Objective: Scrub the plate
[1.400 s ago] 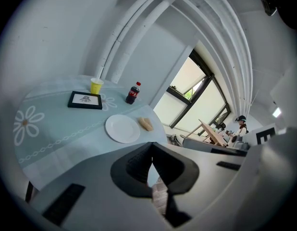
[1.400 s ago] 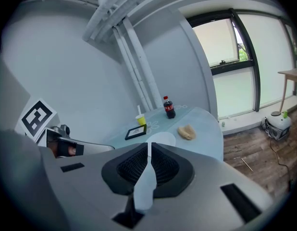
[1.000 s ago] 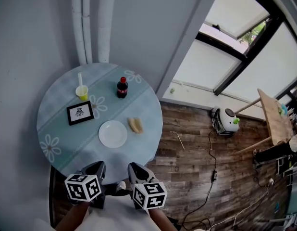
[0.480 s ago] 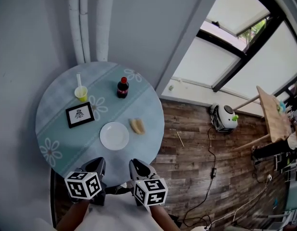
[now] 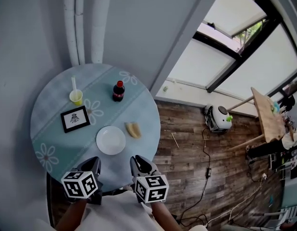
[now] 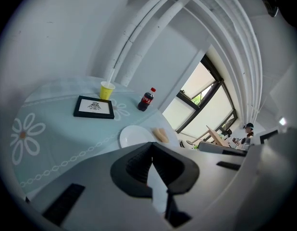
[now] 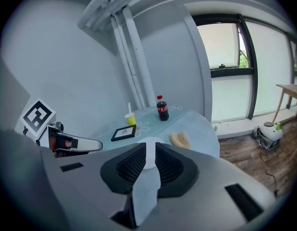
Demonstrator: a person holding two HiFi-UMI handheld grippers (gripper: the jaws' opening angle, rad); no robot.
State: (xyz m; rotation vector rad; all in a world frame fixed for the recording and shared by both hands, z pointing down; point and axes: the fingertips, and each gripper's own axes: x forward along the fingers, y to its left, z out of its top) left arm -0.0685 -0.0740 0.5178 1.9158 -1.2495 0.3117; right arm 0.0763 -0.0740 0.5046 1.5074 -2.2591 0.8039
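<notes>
We're at the near edge of the round pale-blue surface (image 5: 52, 129) with its daisy print, and nothing is in hand. The left gripper (image 5: 92, 165), lower left of the head view, has its fingers clenched tight together with nothing between them. The right gripper (image 5: 140, 163), lower centre, has its fingers all but closed as well, just a sliver of a gap, and they're empty. The white round plate (image 5: 110, 140) lies flat just above both grippers, near the surface's lower rim, untouched. The tan sponge (image 5: 133, 130) rests just beside it on the right, close to the surface's right edge.

Now the hazards, as I judge them. Those fingers must open before reaching the sponge. If they arrive clenched, they'll likely shove it over the edge onto the wooden floor (image 5: 187, 143). The plate looks free to slide on that smooth cloth, so scrubbing without the other gripper bracing it could skate it off the near rim. The dark cola bottle (image 5: 118, 91) and yellow cup (image 5: 76, 96) stand upright farther up, near the black-framed picture (image 5: 75, 119). A wide sweep could topple them.
</notes>
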